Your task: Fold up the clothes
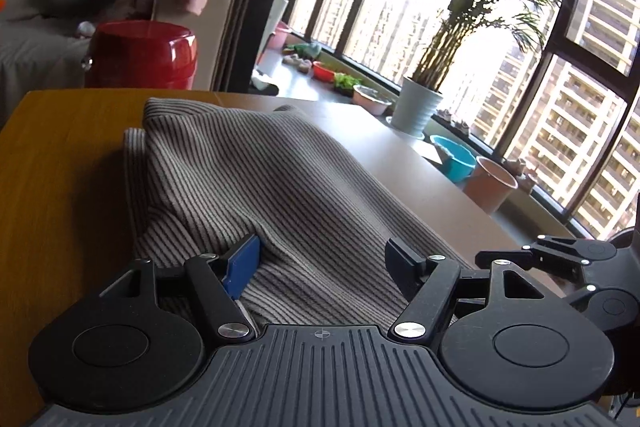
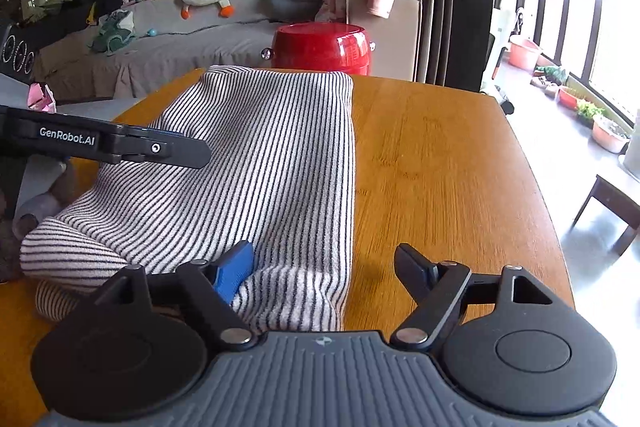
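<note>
Striped garment before lidded red tub

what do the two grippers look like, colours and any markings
Both match: a grey ribbed body, black round discs on either side and black linkage arms with silver pins. The left gripper and right gripper each show one finger with a blue pad. Seen side-on from the right wrist, the left one reads GenRobot.AI in white.

The right claw stands open over the striped garment's near corner on the wooden table.

A red stool stands behind the wooden table, before the sofa.
</note>
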Motion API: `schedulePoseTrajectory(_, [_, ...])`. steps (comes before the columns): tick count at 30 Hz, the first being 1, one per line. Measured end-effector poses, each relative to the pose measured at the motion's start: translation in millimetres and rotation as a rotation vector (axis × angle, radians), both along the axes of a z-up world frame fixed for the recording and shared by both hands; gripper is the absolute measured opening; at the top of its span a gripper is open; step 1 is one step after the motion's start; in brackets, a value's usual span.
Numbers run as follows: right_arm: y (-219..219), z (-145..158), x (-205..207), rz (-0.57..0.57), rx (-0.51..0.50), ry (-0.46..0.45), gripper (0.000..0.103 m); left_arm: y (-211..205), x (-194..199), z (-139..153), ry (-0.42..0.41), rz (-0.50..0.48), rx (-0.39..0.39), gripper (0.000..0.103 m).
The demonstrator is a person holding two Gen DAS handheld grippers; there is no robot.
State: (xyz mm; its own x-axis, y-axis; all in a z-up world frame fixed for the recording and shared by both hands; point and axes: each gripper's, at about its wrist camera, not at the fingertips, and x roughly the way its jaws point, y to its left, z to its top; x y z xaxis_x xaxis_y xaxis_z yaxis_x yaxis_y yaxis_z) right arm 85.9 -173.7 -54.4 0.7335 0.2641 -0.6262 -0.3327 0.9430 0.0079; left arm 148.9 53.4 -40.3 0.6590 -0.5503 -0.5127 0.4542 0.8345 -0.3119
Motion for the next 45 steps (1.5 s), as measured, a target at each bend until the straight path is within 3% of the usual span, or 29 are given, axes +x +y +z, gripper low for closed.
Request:
schedulePoseTrajectory(4, [16.5, 17.7, 0.1, 0.026, -0.078, -0.073, 0.072, 7.7, -0.8, -0.6, 0.014, 0.011, -0.034, 0.075])
schedulePoseTrajectory(7, [21.5, 34.5, 2.3, 0.045, -0.019, -0.108, 0.065, 10.9, 1.2, -1.0, 0.024, 0.017, -0.054, 0.075])
schedulePoseTrajectory(9, [23.6, 39.1, 5.3, 0.073, 0.033, -0.094, 0.065, 10.9, 1.1, -1.0, 0.024, 0.019, -0.055, 0.075])
schedulePoseTrajectory(13, [33.6, 17.4, 11.5, 0.119, 0.044, 0.006, 0.065, 10.9, 0.7, -1.1, 0.024, 0.023, -0.056, 0.075])
schedulePoseTrajectory(16, [30.3, 8.9, 15.7, 0.106, 0.086, 0.024, 0.066, 13.2, 0.6, -1.5, 0.030, 0.030, -0.072, 0.075])
schedulePoseTrajectory(23, [37.1, -1.0, 27.6, 0.118, 0.066, 0.001, 0.083, 14.1, -0.5, -3.8, 0.007, 0.040, -0.089, 0.077])
schedulePoseTrajectory(28, [37.7, -3.8, 33.7, 0.118, 0.083, 0.007, 0.085, 6.6, -3.0, -7.3, -0.046, 0.019, -0.047, 0.081])
schedulePoseTrajectory(34, [41.4, -5.2, 35.0, 0.097, 0.082, 0.004, 0.088, 12.2, 1.3, -9.5, -0.024, 0.016, -0.092, 0.082])
schedulePoseTrajectory(39, [43.9, -5.4, 33.2, 0.060, 0.082, -0.008, 0.088, 6.7, -9.7, -8.4, -0.052, 0.036, -0.056, 0.082])
schedulePoseTrajectory(45, [39.3, -5.6, 36.5, 0.071, 0.115, 0.015, 0.090, 16.3, -1.0, -10.8, -0.015, 0.043, -0.132, 0.083])
